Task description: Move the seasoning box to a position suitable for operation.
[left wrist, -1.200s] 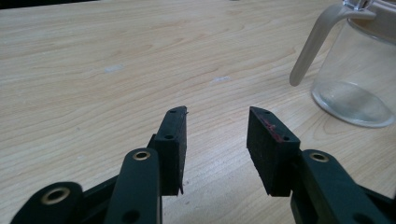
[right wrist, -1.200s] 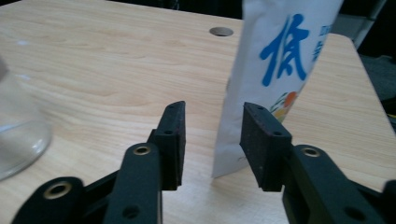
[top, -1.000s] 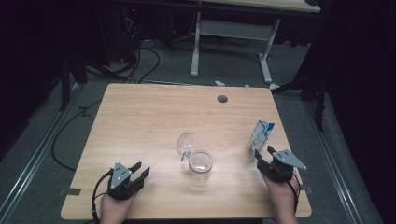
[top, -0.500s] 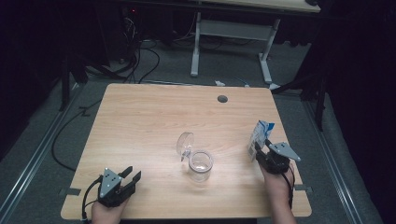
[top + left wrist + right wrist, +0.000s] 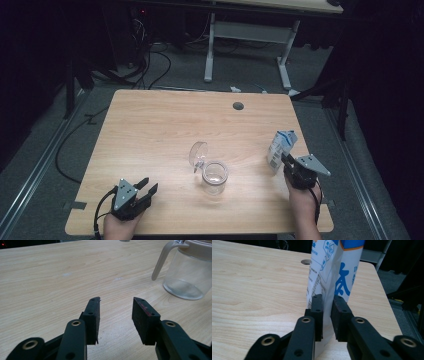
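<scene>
We've got the carton (image 5: 281, 148) standing upright near the right edge of the table (image 5: 165, 125), and our right gripper (image 5: 327, 315) has its jaws clamped on the carton's near corner, pads pressing both faces. To its left, mid-table, sits the glass jar (image 5: 215, 177), its hinged lid (image 5: 198, 153) flipped open and tilted back. Down at the near left corner, well apart from the jar, our left gripper (image 5: 115, 312) rests low over the wood, jaws spread with nothing between them.
</scene>
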